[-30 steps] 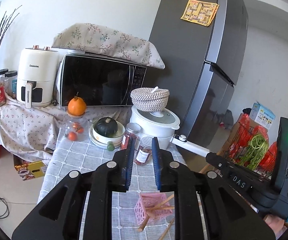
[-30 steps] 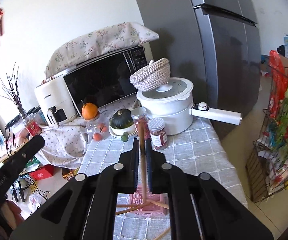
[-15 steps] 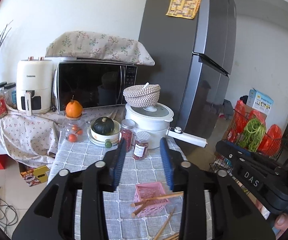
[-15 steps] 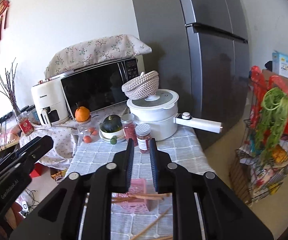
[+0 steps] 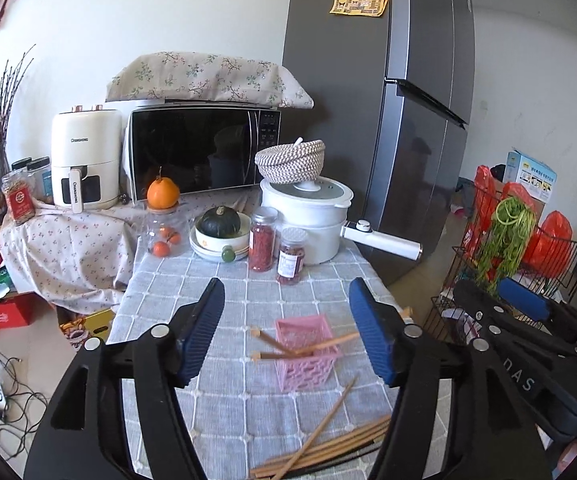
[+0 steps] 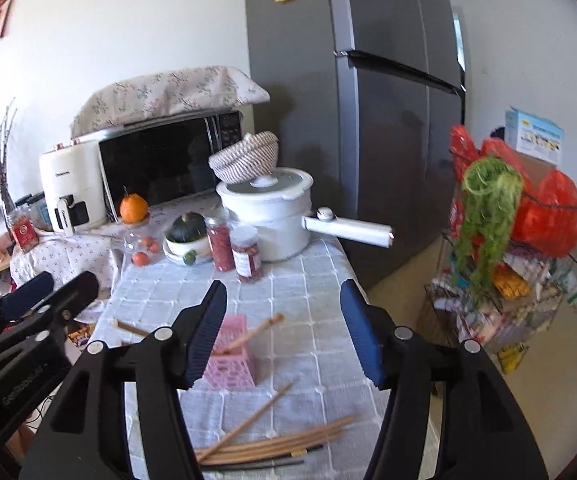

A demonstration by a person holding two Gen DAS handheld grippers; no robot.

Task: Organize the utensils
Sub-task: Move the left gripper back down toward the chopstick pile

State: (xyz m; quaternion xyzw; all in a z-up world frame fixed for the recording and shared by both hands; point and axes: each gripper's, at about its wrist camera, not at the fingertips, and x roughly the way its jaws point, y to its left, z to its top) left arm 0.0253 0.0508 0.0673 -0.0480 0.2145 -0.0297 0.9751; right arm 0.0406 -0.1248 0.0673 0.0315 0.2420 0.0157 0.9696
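A small pink basket [image 5: 308,354] [image 6: 230,354] stands on the grey checked tablecloth [image 5: 224,292] with wooden chopsticks leaning in it. Several loose chopsticks [image 5: 328,446] [image 6: 272,438], wooden and black, lie nearer the table's front edge. My left gripper [image 5: 288,332] hovers above and in front of the basket, its jaws opening, nothing between them. My right gripper [image 6: 284,328] is likewise above the cloth, just right of the basket, its jaws opening and empty. Each gripper shows at the edge of the other's view: the right gripper [image 5: 520,312], the left gripper [image 6: 28,296].
At the table's back stand a white pot [image 5: 308,220] with a long handle, two spice jars [image 5: 262,244], a bowl with a dark squash [image 5: 220,224] and a jar topped by an orange [image 5: 163,194]. A microwave [image 5: 204,152], an air fryer and a fridge [image 5: 376,100] lie behind. A wire rack [image 6: 520,272] stands right.
Both grippers went from nearly shut to wide open and drew back from the basket. The chopstick held upright in the right gripper is gone from its jaws; chopsticks now lean in the basket.
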